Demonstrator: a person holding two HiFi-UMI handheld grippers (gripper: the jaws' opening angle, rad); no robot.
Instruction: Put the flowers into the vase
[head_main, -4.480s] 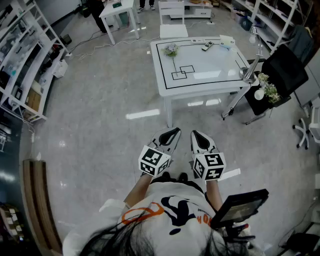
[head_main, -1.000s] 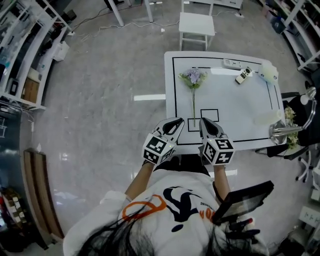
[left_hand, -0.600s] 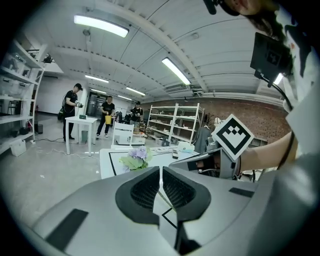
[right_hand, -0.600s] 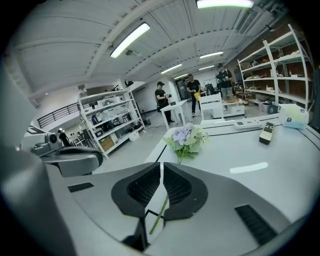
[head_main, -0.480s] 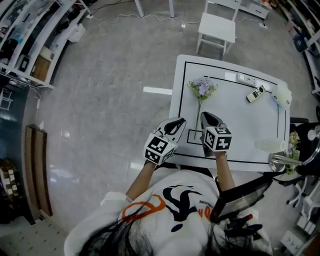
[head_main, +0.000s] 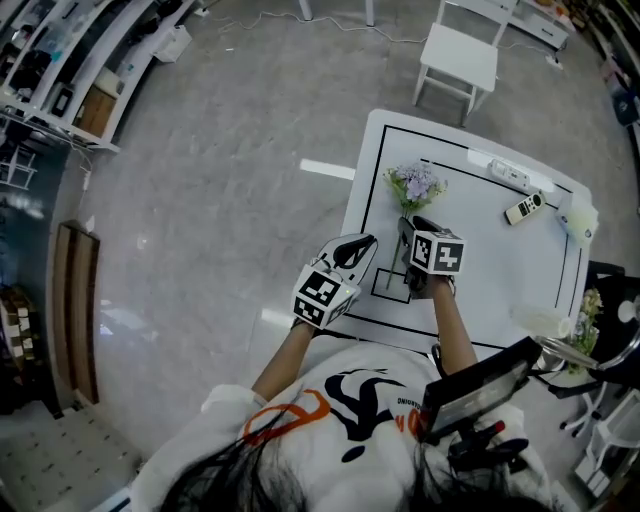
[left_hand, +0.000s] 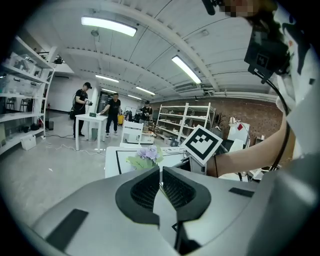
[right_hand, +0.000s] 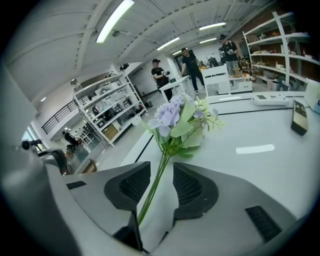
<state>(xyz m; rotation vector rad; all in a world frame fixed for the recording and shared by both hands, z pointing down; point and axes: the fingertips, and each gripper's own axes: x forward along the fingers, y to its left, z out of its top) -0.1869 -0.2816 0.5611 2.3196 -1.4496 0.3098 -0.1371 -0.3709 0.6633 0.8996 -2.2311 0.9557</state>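
Right gripper view shows my right gripper (right_hand: 160, 171), its jaws just opening, astride the stem of the flowers (right_hand: 174, 116), which lie on the table (head_main: 505, 270) toward 12 o'clock; left gripper (left_hand: 161, 174) is clenched empty, so gripping and vasing remain.

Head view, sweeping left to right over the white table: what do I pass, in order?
left gripper → flowers → small remote → white object. Anything overlapping these is left out.
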